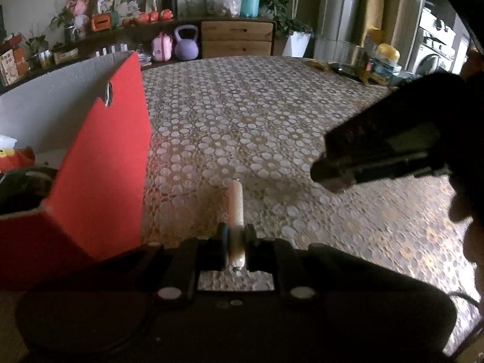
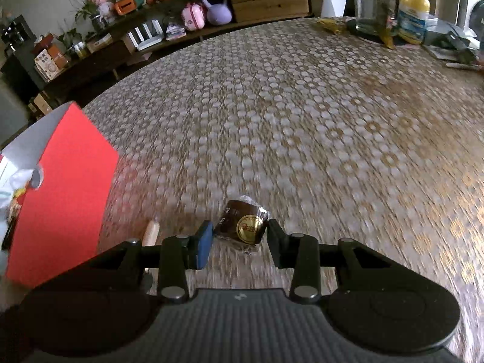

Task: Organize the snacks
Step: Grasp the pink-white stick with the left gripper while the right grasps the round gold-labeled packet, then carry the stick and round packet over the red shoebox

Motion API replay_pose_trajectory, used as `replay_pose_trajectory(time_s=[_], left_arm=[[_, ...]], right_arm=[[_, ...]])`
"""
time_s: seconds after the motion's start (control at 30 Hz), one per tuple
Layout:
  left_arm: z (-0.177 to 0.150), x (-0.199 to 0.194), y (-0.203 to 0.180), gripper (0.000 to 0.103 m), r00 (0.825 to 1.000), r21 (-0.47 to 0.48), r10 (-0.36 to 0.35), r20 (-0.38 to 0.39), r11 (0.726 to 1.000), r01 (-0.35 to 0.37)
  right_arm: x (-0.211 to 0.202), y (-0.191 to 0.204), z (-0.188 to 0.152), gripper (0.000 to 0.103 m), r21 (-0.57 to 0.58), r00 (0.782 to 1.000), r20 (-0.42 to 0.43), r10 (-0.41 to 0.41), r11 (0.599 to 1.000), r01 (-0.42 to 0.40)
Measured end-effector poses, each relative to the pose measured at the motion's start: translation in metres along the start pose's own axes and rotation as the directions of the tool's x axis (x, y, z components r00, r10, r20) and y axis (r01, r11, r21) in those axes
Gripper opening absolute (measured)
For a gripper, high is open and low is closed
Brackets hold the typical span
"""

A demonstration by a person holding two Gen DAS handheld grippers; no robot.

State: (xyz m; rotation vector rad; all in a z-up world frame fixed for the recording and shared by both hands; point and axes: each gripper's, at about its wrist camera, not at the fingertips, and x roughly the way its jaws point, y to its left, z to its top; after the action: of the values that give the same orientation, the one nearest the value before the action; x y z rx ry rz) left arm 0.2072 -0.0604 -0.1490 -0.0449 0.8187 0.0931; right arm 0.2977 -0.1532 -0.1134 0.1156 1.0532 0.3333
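Observation:
My left gripper [image 1: 236,242] is shut on a pale sausage stick [image 1: 236,208] that points forward over the patterned tablecloth. My right gripper [image 2: 240,237] is shut on a brown wrapped cake with a gold round label [image 2: 243,222], held just above the cloth; the right gripper also shows as a dark shape in the left wrist view [image 1: 378,154]. A red box [image 1: 99,163] with a grey inner flap stands open at the left and holds several snack packs [image 1: 12,151]. The sausage tip shows in the right wrist view [image 2: 150,232], beside the red box [image 2: 63,193].
The table [image 2: 302,106] carries a glass [image 2: 367,9], a yellow-lidded tub [image 2: 413,15] and clutter at the far right. A low shelf with a purple kettlebell [image 1: 186,44], pink case and wooden drawers [image 1: 236,37] runs behind the table.

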Motion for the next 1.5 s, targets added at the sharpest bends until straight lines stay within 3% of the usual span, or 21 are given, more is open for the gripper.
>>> replay_pose_trajectory(time_s=[0.5, 0.8, 1.13, 1.5], left_arm=[[-0.001, -0.069, 0.005, 0.008, 0.996, 0.005, -0.06, 0.058, 0.998, 0.06], [0.007, -0.113, 0.025, 0.008, 0.989, -0.017, -0.077, 0.128, 0.997, 0.079], [0.022, -0.151, 0.074, 0.008, 0.981, -0.057, -0.071, 0.18, 0.995, 0.082], [0.038, -0.172, 0.143, 0.008, 0.977, -0.074, -0.024, 0.212, 0.996, 0.04]], right_arm=[[-0.091, 0.019, -0.051, 0.038, -0.027, 0.998, 0.06, 0.008, 1.0, -0.006], [-0.137, 0.045, -0.063, 0.038, -0.065, 0.992, 0.122, 0.034, 0.998, -0.027], [-0.163, 0.087, -0.065, 0.038, -0.132, 0.983, 0.166, 0.084, 0.989, -0.062], [-0.159, 0.152, -0.054, 0.038, -0.216, 0.974, 0.173, 0.146, 0.97, -0.107]])
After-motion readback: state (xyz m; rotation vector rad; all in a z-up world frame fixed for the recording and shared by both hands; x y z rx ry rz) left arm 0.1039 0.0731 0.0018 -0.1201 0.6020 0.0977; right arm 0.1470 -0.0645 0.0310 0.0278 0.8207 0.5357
